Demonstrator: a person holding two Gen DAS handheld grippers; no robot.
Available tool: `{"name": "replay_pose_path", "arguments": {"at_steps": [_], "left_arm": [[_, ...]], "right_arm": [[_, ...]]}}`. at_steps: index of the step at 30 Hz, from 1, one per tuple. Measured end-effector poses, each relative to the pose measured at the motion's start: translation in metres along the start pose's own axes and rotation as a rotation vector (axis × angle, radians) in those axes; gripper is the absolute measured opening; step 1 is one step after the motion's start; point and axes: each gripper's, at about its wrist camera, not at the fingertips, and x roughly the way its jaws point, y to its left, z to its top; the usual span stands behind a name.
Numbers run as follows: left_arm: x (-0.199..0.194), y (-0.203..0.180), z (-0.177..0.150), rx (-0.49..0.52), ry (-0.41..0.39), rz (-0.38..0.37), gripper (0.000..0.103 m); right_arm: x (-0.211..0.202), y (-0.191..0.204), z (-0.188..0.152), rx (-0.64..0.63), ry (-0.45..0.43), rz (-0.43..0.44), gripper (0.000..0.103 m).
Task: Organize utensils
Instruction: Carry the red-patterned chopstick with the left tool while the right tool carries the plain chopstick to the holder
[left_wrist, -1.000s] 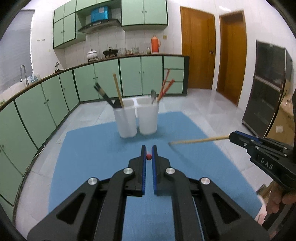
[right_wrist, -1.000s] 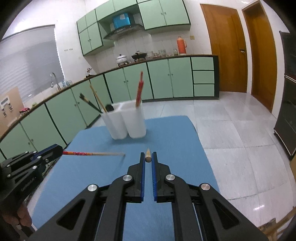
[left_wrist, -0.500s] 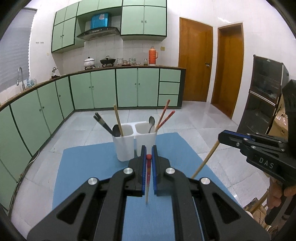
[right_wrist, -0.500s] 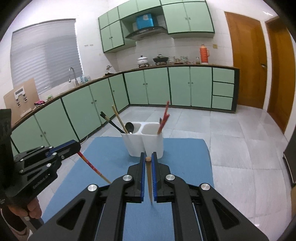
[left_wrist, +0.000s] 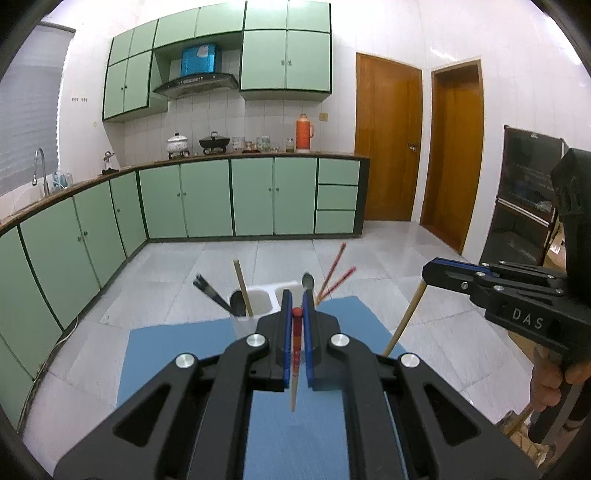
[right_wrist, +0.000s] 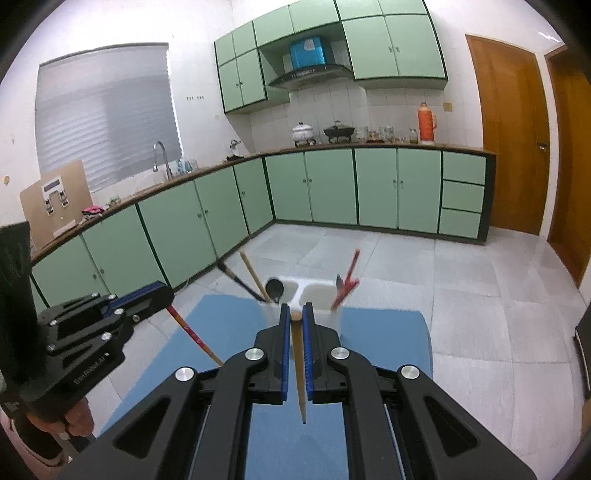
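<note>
Both claws tilt downward, left claw (left_wrist: 295, 314) and right claw (right_wrist: 295, 316) clamping chopsticks.

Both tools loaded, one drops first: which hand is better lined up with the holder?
Probably left: the left tool aims its red chopstick at the compartment holding the red pair; the right tool faces the divider.

You're in a kitchen: green cabinets (left_wrist: 207, 199) across frame centre, white tiled wall (left_wrist: 266, 122), grey tile floor (right_wrist: 480, 295), two wooden doors (left_wrist: 388, 144) right, blinded window (right_wrist: 107, 110) upper left.
</note>
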Motion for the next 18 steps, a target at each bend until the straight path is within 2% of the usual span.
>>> {"name": "replay_pose_path", "arguments": {"at_steps": [12,18], "left_arm": [[0.021,0.014,0.071,-0.041,-0.158,0.030,0.005],[0.044,0.017,0.105,-0.063,-0.221,0.040,0.005]], "right_arm": [[0.021,-0.002,0.080,0.008,-0.140,0.020,0.006],[0.049,-0.010,0.110,0.003,-0.154,-0.005,0.006]]}}
